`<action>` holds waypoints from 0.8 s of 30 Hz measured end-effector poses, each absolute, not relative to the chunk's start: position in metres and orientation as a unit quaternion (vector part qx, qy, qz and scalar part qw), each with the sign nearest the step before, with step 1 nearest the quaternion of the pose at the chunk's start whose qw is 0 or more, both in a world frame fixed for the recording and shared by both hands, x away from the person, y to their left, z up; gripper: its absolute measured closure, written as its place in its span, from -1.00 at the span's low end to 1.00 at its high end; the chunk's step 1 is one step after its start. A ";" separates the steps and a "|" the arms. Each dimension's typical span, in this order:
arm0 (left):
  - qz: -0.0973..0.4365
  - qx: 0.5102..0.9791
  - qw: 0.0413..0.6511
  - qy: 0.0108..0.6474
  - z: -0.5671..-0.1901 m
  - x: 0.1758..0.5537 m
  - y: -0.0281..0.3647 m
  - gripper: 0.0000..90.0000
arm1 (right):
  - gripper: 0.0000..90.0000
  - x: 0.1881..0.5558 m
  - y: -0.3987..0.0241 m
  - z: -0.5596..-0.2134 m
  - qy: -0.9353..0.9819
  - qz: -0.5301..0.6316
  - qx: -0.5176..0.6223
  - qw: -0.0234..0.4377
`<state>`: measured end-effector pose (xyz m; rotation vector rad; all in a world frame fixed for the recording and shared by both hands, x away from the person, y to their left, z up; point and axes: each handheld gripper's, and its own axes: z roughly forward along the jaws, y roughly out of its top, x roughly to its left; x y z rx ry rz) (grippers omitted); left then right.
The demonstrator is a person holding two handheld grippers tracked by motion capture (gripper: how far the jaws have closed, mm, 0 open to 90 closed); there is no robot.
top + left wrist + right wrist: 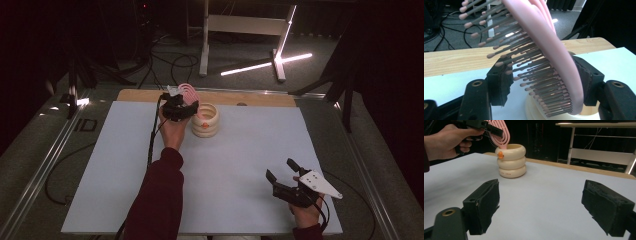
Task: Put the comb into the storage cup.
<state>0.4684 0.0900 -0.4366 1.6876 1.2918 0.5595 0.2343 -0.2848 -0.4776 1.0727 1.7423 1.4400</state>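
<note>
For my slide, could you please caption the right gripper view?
Pink hairbrush stands in the cream ringed holder at the left gripper; right gripper waits open.

A pale grey mat (240, 165) covers the wooden table (260, 98), whose bare edge peeks out at twelve o'clock, while beyond it a white desk frame (240, 30) stands over glowing light strips (265, 64) and black cables (170, 62).
</note>
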 end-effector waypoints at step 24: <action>0.226 0.691 0.448 0.521 -0.431 0.465 0.098 -0.81 | -0.67 0.235 -0.284 -0.478 0.663 0.545 0.406 0.314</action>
